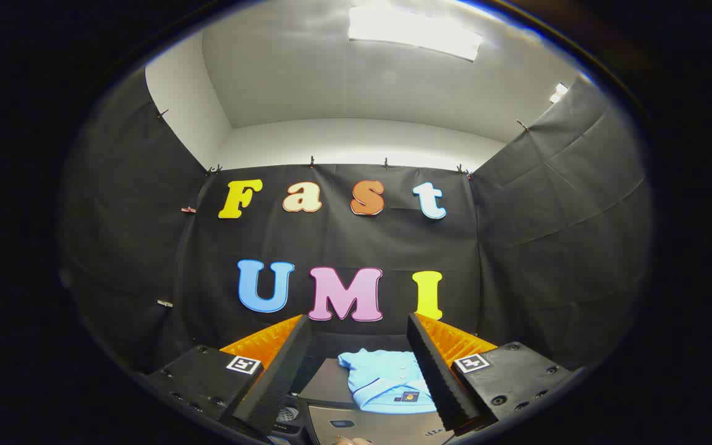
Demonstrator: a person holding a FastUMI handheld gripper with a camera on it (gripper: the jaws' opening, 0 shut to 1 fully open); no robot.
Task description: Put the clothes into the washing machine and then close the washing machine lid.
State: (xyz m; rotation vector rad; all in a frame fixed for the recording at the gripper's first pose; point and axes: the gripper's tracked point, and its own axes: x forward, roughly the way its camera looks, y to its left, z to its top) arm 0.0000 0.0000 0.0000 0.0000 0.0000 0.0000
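A folded light-blue garment (pixel 387 380) with buttons and a small dark badge lies on a flat grey surface below, seen between my two fingers. My gripper (pixel 359 334) is open, held well above the garment, with nothing between its fingers. Under the near edge of the garment sits the grey top of a machine (pixel 362 426) with a dark panel and a small knob area at its left. I cannot tell from here whether its lid stands up or lies down.
Black cloth walls (pixel 554 247) close in the booth at the back and on both sides. A white ceiling with a bright lamp (pixel 415 31) is overhead.
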